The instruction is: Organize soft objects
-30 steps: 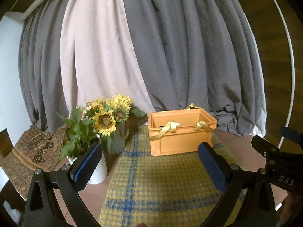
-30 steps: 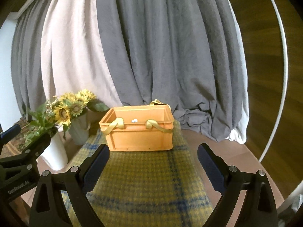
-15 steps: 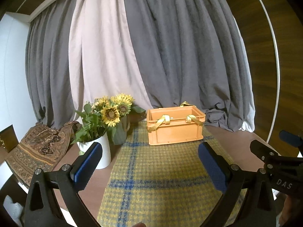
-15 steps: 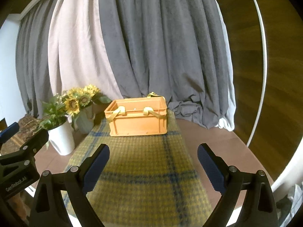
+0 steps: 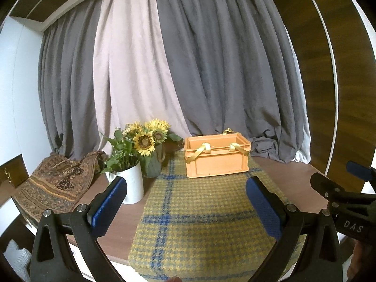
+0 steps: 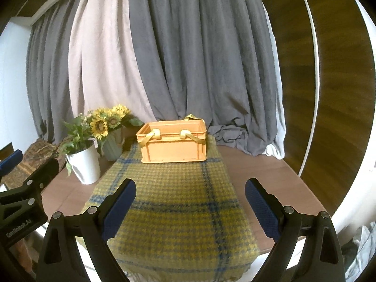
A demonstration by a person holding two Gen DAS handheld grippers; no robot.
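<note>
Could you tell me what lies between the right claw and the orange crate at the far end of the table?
Only bare yellow-and-blue plaid blanket separates the open right claw from the orange crate, as the right wrist view shows.

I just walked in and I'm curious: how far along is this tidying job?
Seemingly near the end. Yellow straps already drape over the orange crate rim; its contents are hidden. In hand: nothing, as the left gripper and right gripper both hang open above the plaid blanket. Left over: no loose soft item visible on it.
</note>
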